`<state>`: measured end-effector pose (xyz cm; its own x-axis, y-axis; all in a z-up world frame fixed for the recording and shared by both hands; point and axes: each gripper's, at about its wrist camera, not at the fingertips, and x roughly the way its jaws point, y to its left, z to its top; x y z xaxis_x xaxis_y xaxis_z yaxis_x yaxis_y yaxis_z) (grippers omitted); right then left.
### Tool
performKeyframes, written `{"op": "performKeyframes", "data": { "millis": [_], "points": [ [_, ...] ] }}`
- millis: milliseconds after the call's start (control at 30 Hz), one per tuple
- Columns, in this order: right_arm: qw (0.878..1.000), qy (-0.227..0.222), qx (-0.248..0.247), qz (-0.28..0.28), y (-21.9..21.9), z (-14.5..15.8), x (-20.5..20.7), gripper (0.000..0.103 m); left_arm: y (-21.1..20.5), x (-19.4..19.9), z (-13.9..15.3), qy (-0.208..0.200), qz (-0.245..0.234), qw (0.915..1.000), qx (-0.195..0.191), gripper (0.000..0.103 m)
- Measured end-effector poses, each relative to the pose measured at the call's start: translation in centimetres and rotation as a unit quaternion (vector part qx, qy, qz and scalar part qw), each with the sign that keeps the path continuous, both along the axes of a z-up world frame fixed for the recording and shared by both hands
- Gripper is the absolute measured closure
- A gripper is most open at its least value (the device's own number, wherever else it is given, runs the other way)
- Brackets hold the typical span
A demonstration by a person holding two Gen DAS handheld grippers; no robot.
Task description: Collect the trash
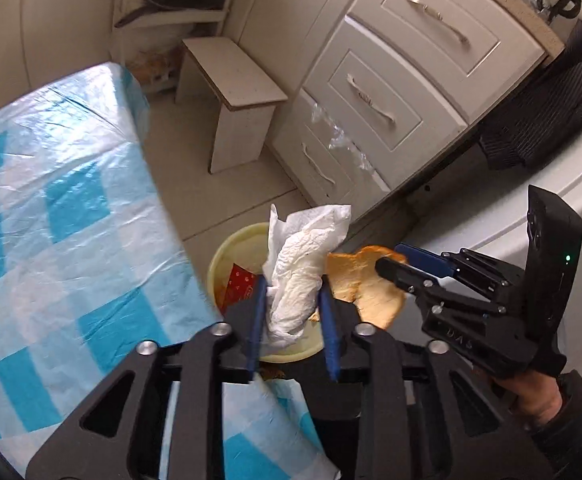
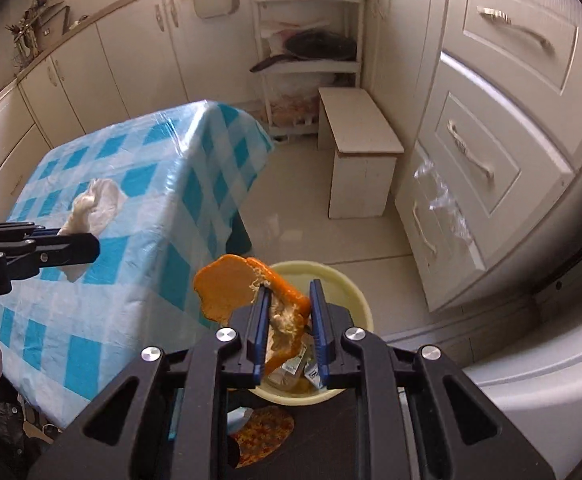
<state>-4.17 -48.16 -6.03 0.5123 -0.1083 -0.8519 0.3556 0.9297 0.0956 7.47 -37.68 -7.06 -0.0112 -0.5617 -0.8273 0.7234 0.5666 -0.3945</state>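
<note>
Tissue (image 1: 303, 276) and orange peel (image 2: 243, 296) pinched between fingers above bin (image 2: 355, 300).

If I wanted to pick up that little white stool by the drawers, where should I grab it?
Grab the stool by its flat top board, coming down from above. The board juts past the legs along its front edge, so two fingers could probably pinch that lip, one above and one below. The leg panel is broad and flat, likely too wide to close on.
</note>
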Motion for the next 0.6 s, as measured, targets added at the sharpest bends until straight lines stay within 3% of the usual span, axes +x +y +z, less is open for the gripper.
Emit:
{"op": "performKeyframes", "data": {
  "millis": [33, 67, 167, 267, 333, 500, 600],
  "points": [
    [1.000, 0.004, 0.014, -0.013, -0.8, -1.1, 0.1, 0.073, -1.1, 0.3, -0.9, 0.011, 0.001, 0.9998, 0.013, 0.048],
    [0.999, 0.006, 0.026, -0.026, -1.5, -1.8, -0.2, 0.057, -1.6, 0.5, -1.5, 0.013, 0.006, 0.9996, 0.023, 0.044],
    [0.997, -0.011, 0.050, -0.055, -2.7, -2.2, -1.0, 0.053, -2.0, 0.3, -1.6, 0.009, 0.006, 0.9996, 0.024, 0.041],
    [0.995, -0.036, 0.053, -0.073, -2.8, -0.9, -2.2, 0.042, -0.3, -0.9, 0.3, -0.052, 0.022, 0.9980, 0.030, 0.036],
    [0.992, -0.060, 0.065, -0.085, -2.7, 0.7, -3.1, 0.041, 1.5, -1.7, 1.9, -0.090, 0.033, 0.9948, 0.034, 0.031],
    [0.981, -0.144, 0.066, -0.110, 0.3, 6.9, -5.6, 0.021, 8.7, -3.7, 6.3, -0.198, 0.092, 0.9736, 0.065, 0.019],
    [0.975, -0.194, 0.046, -0.096, 4.5, 10.2, -6.5, 0.010, 14.3, -4.8, 8.2, -0.231, 0.135, 0.9594, 0.088, 0.017]
  ]
}}
